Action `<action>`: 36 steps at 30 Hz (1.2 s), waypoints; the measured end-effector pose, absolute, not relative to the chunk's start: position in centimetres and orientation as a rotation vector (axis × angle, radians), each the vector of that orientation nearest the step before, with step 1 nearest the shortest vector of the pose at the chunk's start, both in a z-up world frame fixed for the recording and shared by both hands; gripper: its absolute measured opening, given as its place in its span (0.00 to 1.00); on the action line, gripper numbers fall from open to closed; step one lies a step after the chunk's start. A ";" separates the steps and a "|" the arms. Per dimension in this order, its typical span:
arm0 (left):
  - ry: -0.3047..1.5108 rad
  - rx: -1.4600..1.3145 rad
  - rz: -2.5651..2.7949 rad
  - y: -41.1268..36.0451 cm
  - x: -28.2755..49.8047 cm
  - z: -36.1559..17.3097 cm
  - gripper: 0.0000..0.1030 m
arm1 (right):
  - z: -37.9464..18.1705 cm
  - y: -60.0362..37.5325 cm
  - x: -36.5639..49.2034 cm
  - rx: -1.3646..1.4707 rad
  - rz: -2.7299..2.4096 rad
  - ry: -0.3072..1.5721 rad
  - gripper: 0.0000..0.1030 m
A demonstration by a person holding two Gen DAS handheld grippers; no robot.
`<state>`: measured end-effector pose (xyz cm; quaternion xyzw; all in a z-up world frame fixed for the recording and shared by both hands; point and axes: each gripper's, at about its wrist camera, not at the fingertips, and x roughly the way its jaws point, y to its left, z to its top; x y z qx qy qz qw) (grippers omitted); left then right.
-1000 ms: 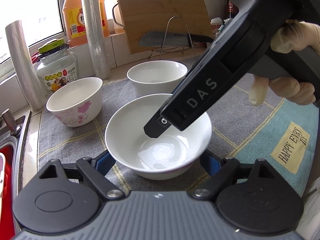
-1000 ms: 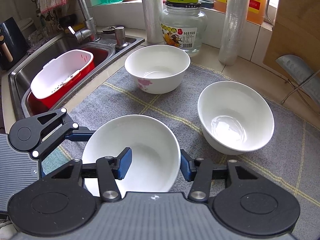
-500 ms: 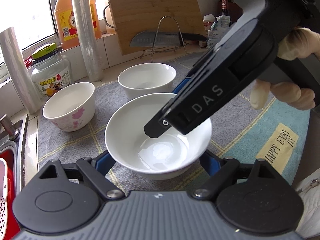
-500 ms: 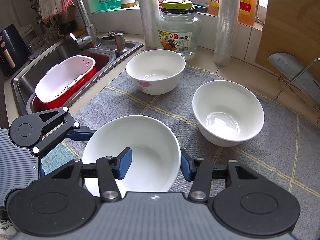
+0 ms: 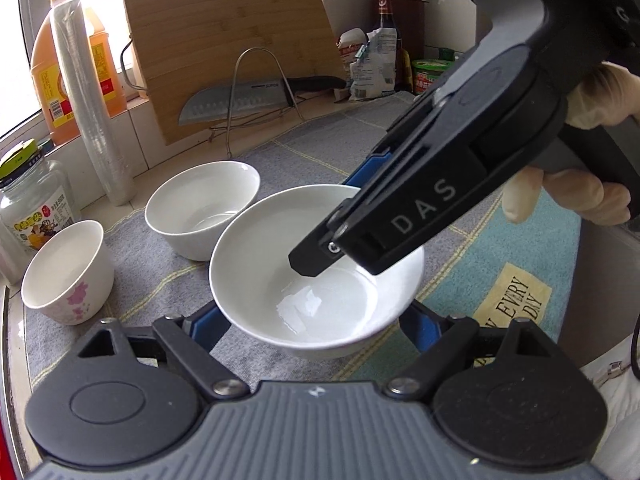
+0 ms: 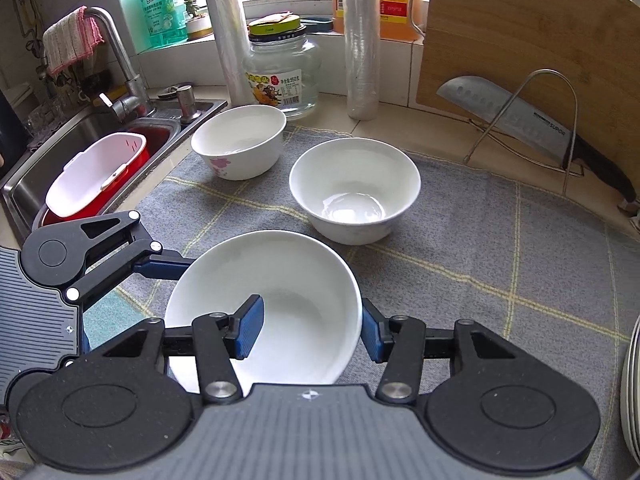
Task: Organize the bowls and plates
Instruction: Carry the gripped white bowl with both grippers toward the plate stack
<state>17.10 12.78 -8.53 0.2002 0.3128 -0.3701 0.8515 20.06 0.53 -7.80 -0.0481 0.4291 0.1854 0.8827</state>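
Note:
A plain white bowl (image 5: 280, 280) (image 6: 304, 280) is held between both grippers above the grey mat (image 6: 500, 248). My left gripper (image 5: 312, 320) is shut on its sides. My right gripper (image 6: 312, 330) is shut on its rim, one blue pad inside and one outside; its body shows over the bowl in the left wrist view (image 5: 420, 216). A second plain white bowl (image 6: 354, 190) (image 5: 202, 208) and a white bowl with pink flowers (image 6: 239, 142) (image 5: 66, 272) stand on the mat further off.
A sink (image 6: 80, 140) with a red and white basket (image 6: 96, 176) lies to the left. A glass jar (image 6: 284, 74), film rolls (image 6: 360, 40), an oil bottle (image 5: 72, 68), a cutting board (image 6: 532, 40) and a knife on a rack (image 6: 516, 120) line the back. Plate edges (image 6: 630, 392) show at the right.
Both grippers have lifted the held bowl and swung it; the two other bowls and the back-wall items have shifted left and further off in both views.

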 end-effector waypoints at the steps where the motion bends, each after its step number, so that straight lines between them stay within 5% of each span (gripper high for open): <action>1: 0.659 0.424 -0.794 12.2 17.1 -8.6 0.87 | -7.8 -0.1 19.8 -0.097 0.374 0.894 0.55; 36: 0.657 0.463 -0.986 0.9 21.3 -11.0 0.87 | -9.5 -12.3 20.4 0.017 0.132 0.885 0.56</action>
